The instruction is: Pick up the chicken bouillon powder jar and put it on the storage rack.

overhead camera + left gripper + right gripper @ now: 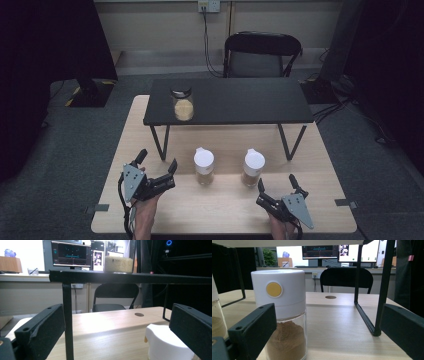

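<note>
Two clear jars with white lids stand side by side on the wooden table (225, 210), just in front of a black shelf. The left jar (204, 166) holds brown powder; its lid (167, 343) sits by the right jaw in the left gripper view. The right jar (253, 167) (279, 305) has a yellow dot on its lid. My left gripper (158, 160) (118, 315) stands open left of the left jar, not touching it. My right gripper (276, 181) (327, 315) is open, near and to the right of the right jar, holding nothing.
The low black shelf (227, 100) on thin legs (67, 322) (384, 287) spans the table's far half. On it stands a glass jar with a black lid (183, 105) holding pale grains (118, 264). A black folding chair (261, 55) stands behind the table.
</note>
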`<state>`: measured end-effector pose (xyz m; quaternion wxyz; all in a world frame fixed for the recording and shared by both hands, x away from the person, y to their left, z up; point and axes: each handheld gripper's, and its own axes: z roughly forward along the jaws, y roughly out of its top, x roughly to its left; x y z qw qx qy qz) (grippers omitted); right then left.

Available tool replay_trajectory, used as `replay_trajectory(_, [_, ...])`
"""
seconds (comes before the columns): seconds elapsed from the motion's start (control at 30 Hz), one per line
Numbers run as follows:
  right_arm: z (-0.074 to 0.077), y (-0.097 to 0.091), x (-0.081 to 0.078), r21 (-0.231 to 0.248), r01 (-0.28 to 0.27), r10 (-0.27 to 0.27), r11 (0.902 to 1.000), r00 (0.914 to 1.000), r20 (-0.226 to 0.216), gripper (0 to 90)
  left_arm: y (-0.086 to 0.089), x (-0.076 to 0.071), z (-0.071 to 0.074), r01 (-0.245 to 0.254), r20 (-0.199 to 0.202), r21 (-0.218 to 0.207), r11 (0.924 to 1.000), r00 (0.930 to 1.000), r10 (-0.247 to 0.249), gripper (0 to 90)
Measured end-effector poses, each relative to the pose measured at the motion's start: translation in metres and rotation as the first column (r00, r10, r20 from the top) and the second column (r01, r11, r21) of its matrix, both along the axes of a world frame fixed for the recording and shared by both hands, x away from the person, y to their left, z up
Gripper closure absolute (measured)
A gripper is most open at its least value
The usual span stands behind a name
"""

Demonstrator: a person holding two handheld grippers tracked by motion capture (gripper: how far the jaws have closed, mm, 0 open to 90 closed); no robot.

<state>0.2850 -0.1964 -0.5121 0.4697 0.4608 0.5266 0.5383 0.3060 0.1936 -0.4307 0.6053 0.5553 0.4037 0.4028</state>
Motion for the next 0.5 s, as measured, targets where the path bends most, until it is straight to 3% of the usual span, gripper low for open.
replay_trajectory(0.5, [0.0,0.0,0.0,0.0,0.001,-0.001,1.0,1.0,0.0,0.0,0.003,-0.002,-0.021,-0.009,-0.016,0.014,0.9999,0.9998,0.01,0.0])
